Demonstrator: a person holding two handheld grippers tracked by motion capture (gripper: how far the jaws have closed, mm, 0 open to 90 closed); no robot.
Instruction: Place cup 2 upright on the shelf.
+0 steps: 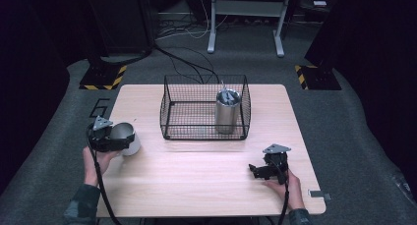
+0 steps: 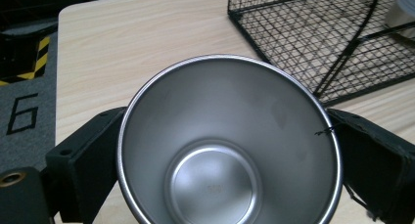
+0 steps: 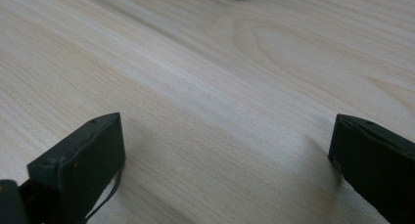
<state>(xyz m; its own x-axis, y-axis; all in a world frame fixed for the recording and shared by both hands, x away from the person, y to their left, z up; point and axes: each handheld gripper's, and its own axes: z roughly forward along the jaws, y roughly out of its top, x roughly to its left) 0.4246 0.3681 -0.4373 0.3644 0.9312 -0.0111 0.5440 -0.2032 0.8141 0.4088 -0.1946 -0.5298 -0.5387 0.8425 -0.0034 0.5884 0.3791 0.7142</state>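
A steel cup (image 1: 125,136) stands at the table's left edge, its mouth up and its inside bare (image 2: 215,150). My left gripper (image 1: 105,135) is shut on the cup, one black jaw pressed to each side of its wall. A black wire basket (image 1: 172,107) sits at the middle back of the table, and a taller steel tumbler (image 1: 227,111) stands upright in its right half. Near the front right, my right gripper (image 1: 256,172) hovers low over bare wood, open, with nothing between its jaws (image 3: 225,150).
The light wooden table (image 1: 206,166) has bare wood between basket and front edge. A small metal clip (image 1: 318,193) lies at the front right corner. Grey carpet marked with a 6 (image 1: 100,107), cables and dark stands with striped bases surround the table.
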